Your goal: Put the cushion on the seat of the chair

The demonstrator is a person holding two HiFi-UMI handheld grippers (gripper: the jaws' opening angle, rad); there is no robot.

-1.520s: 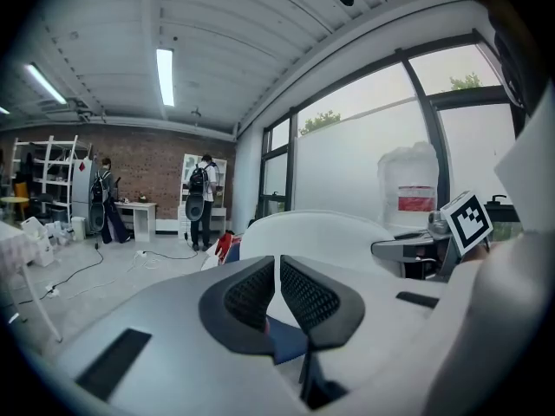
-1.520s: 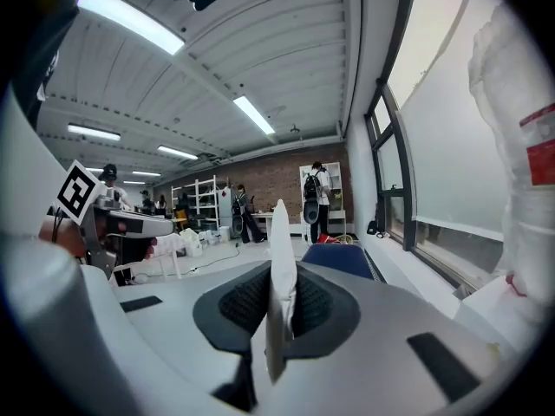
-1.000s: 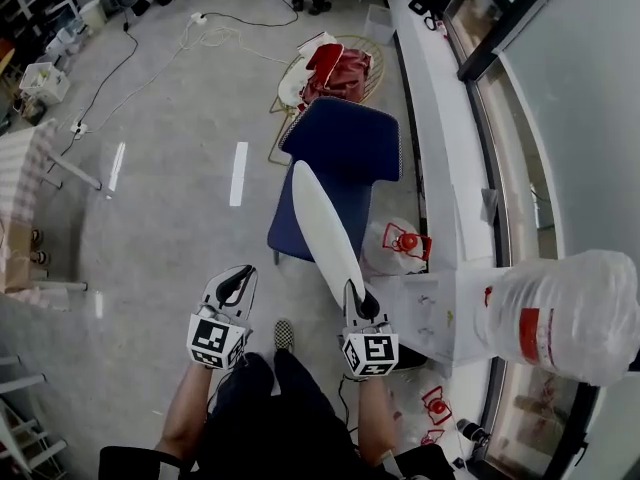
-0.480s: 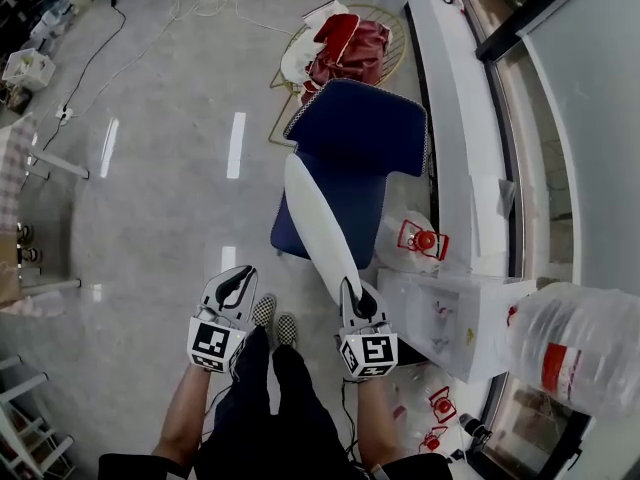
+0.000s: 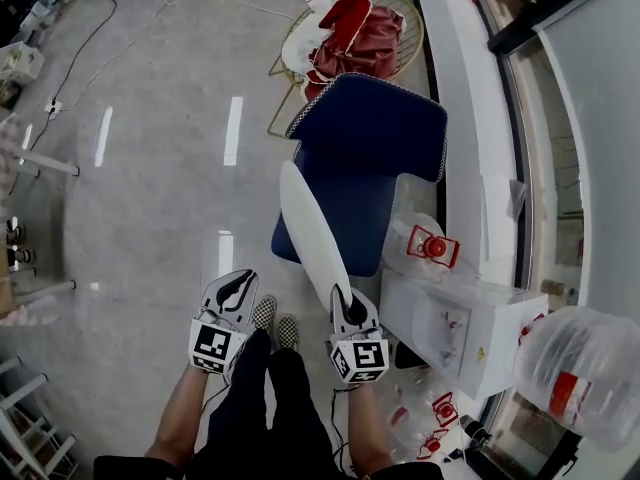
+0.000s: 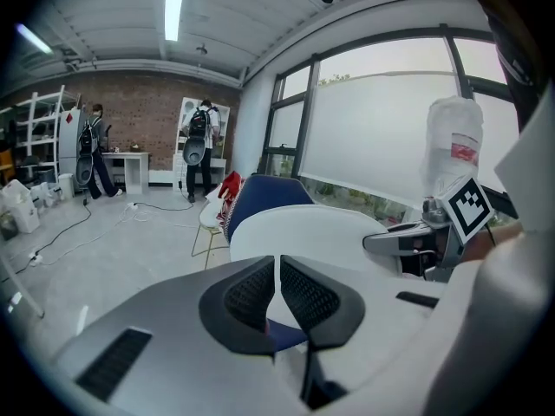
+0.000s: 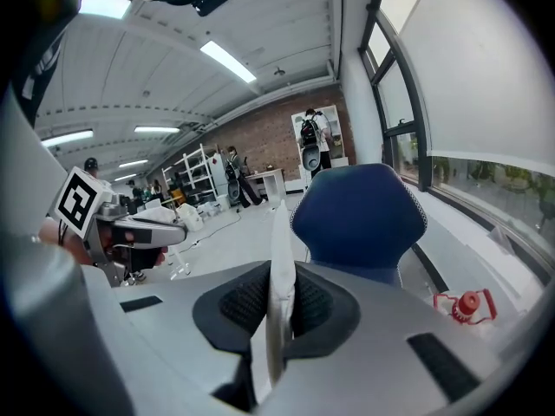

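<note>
Right gripper (image 5: 345, 306) pinches the white cushion (image 5: 310, 223) edge-on, hiding part of the blue chair (image 5: 385, 133) seat; left gripper (image 5: 233, 288) closed, empty.

Glossy grey floor (image 5: 150, 218), matt blue cloth chair (image 5: 375, 138), smooth white cushion (image 5: 312, 238), clear plastic bottle (image 5: 585, 368)

White all along the cushion (image 5: 312, 230). Deep navy on the chair (image 5: 375, 133), white-speckled at the edging. Red for the cloth (image 5: 352, 43) behind. Black-and-white checks on the shoes (image 5: 263, 312), black-and-white square markers on left tool (image 5: 236, 284) and right tool (image 5: 346, 304).
</note>
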